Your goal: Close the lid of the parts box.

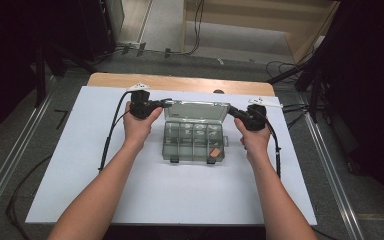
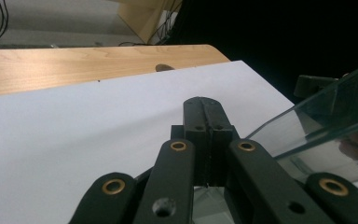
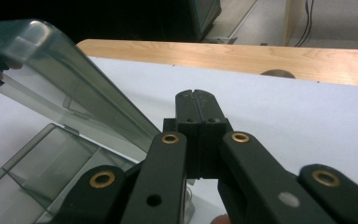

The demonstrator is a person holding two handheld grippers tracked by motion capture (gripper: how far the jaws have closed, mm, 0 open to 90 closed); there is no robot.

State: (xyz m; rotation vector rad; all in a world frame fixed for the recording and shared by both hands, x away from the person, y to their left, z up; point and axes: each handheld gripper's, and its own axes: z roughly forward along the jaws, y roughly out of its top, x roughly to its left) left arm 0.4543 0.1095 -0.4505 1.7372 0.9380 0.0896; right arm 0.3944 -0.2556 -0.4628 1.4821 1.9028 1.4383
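My left gripper [image 1: 166,103] and right gripper [image 1: 231,111] both have jaws fully closed, flanking the raised lid [image 1: 196,110] of the clear organizer box [image 1: 193,142] at 9 and 3 o'clock.

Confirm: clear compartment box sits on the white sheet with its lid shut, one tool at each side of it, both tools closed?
Not quite: the lid is open, raised at the back of the clear compartment box, as the high view shows. The rest holds: the box sits on the white sheet, with the left tool and right tool at either side, both closed.
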